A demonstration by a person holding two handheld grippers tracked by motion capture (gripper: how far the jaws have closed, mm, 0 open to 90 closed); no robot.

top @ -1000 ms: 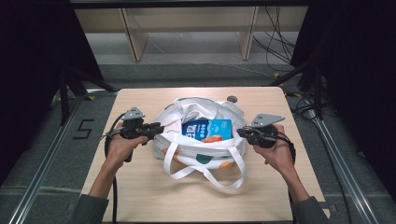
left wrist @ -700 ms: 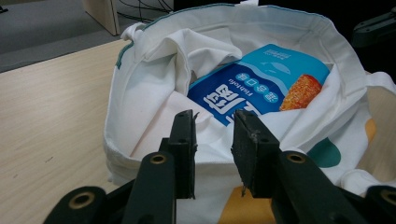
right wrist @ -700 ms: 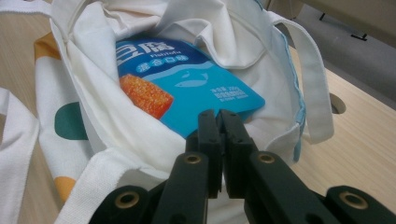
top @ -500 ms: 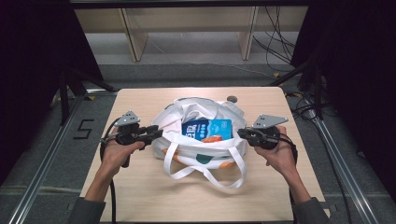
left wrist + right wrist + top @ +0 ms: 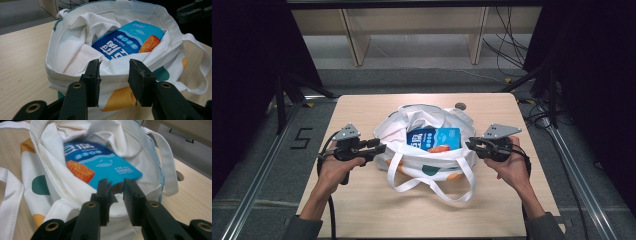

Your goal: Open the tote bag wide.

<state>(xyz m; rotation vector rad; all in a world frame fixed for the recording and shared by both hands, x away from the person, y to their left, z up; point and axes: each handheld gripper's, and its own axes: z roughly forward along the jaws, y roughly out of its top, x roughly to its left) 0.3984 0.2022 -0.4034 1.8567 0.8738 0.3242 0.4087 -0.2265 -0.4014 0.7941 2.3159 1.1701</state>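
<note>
1. Nearest the person's edge of the table (image 5: 362, 210), two white handle loops (image 5: 432, 186) are seen trailing from the tote bag (image 5: 422, 157) onto the bare wood.
2. At the bag's left side, the left gripper (image 5: 379, 148) is held in the left hand (image 5: 334, 170); its jaws are parted, with the bag's near rim (image 5: 113, 72) lying in the gap between them. Whether the pads touch the cloth cannot be told.
3. At the bag's right side, the right gripper (image 5: 471, 145) is held in the right hand (image 5: 512, 167); its jaws are narrowly parted around a fold of the bag's rim (image 5: 116, 195), not visibly clamped on it.
4. Inside the bag's open mouth, a blue snack packet (image 5: 434, 138) is seen lying flat, printed face up, with an orange picture at one corner.
5. On the bag's outer cloth, green and orange patches (image 5: 120, 96) are printed.
6. Just beyond the bag, a small round hole (image 5: 460, 106) is seen in the tabletop.
7. Farther off past the bag, a wooden shelf frame (image 5: 412, 30) is seen on the floor.
</note>
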